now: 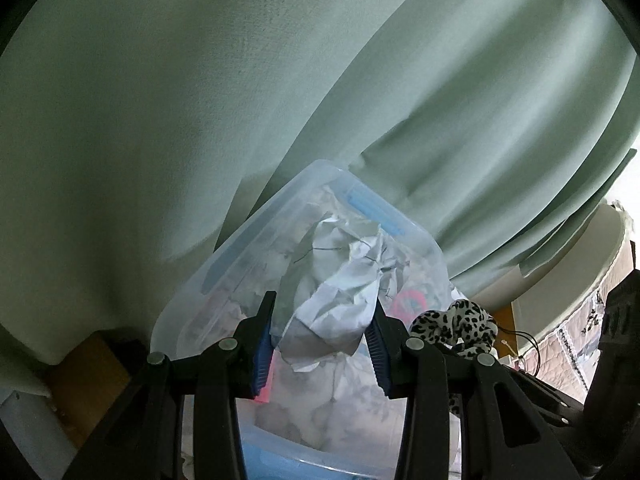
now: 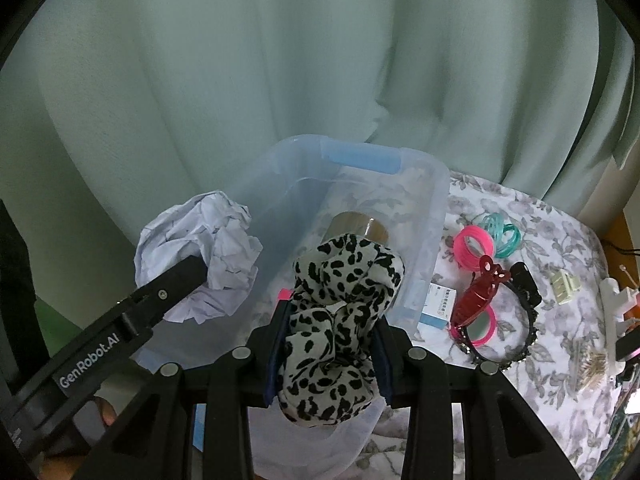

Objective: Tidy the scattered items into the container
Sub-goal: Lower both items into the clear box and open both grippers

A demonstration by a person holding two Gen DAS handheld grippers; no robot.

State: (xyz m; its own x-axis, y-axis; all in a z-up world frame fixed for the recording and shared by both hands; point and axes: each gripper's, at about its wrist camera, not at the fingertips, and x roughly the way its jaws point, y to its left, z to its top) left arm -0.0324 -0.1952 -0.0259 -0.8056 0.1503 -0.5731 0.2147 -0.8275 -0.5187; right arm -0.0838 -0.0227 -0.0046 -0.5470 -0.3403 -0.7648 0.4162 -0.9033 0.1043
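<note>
While both loads hang above the clear plastic bin (image 2: pixel 436 216) on the flowered bed (image 2: pixel 560 248), the left hand-held gripper (image 1: pixel 324 344) is clamped on a crumpled paper ball (image 1: pixel 340 292) at the bin's left wall, and the right hand-held gripper (image 2: pixel 330 348) is clamped on a leopard-print scrunchie (image 2: pixel 340 304) over its near rim. Released here, the paper could fall outside, since it barely overlaps the opening.
</note>
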